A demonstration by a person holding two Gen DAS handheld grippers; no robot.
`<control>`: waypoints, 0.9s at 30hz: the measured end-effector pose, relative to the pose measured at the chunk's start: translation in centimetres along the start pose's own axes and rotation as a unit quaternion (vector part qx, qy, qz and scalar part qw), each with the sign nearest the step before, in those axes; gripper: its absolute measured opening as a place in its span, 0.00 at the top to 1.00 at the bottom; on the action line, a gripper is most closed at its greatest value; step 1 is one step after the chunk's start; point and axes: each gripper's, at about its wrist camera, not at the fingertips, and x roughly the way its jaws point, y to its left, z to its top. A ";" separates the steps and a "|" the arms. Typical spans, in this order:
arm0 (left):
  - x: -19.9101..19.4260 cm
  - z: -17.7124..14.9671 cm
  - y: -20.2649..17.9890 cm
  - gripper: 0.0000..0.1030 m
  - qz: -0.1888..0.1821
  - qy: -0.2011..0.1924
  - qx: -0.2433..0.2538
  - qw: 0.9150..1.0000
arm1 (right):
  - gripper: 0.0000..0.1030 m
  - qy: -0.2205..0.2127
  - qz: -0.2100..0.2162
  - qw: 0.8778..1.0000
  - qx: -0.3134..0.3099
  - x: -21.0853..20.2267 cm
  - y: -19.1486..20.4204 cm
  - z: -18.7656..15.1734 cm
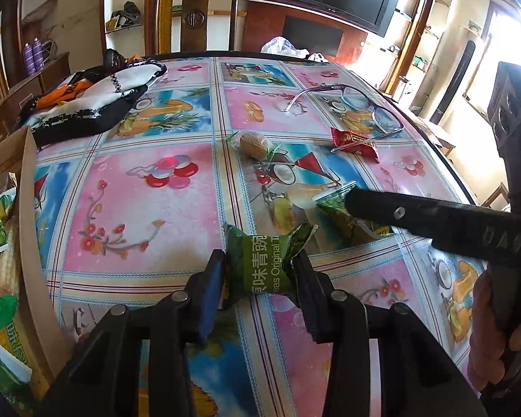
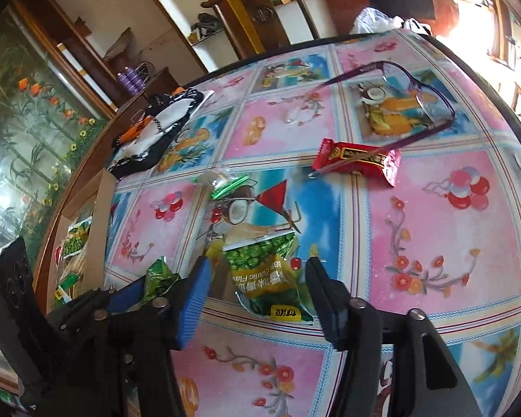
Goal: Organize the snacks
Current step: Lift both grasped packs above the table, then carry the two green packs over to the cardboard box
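Right wrist view: right tool (image 2: 258, 278) stands open astride the garlic pea packet (image 2: 269, 281) on the surface (image 2: 451, 243), packet's length running near-to-far, while left tool (image 1: 258, 271) grips a green snack (image 1: 260, 264)

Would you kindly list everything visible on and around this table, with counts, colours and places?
pea packet: one, green, between the left hand-held gripper's pads
garlic pea packet: one, green and yellow, on the table between the right hand-held gripper's open jaws
red snack: one, red, mid-table, under a glasses arm
clear-wrapped snack: one, tan, mid-table
glasses: one pair, purple, far right side of the table
cloth: one pile, black, white and orange, far left corner of the table
box: one, brown cardboard, left edge of the table, green packets inside
tablecloth: one, pink and blue, over the table
left hand-held gripper: one, black, blue pads
right hand-held gripper: one, black, blue pads
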 end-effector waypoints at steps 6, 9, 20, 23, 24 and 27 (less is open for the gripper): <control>-0.1 0.1 0.4 0.63 -0.001 -0.001 -0.008 1.000 | 0.40 0.010 -0.044 0.998 -0.036 1.0 1.0 -0.4; -0.2 0.1 0.4 0.63 0.002 -0.003 -0.007 1.000 | 0.45 0.019 -0.053 0.997 -0.047 1.6 1.1 -0.7; -1.3 0.3 0.3 0.63 0.011 -0.029 -0.005 1.000 | 0.67 -0.022 -0.057 0.997 -0.050 0.0 1.5 -0.5; -2.3 0.5 0.3 0.63 0.017 -0.048 -0.005 0.999 | 0.67 -0.046 -0.046 0.997 -0.048 -0.8 1.9 -0.4; -2.5 0.5 0.4 0.63 0.018 -0.053 -0.004 0.998 | 0.67 -0.054 -0.045 0.996 -0.047 -1.1 2.1 -0.4; -3.4 0.8 0.6 0.63 0.028 -0.070 -0.005 0.997 | 0.67 -0.071 -0.034 0.996 -0.046 -1.7 2.6 -0.4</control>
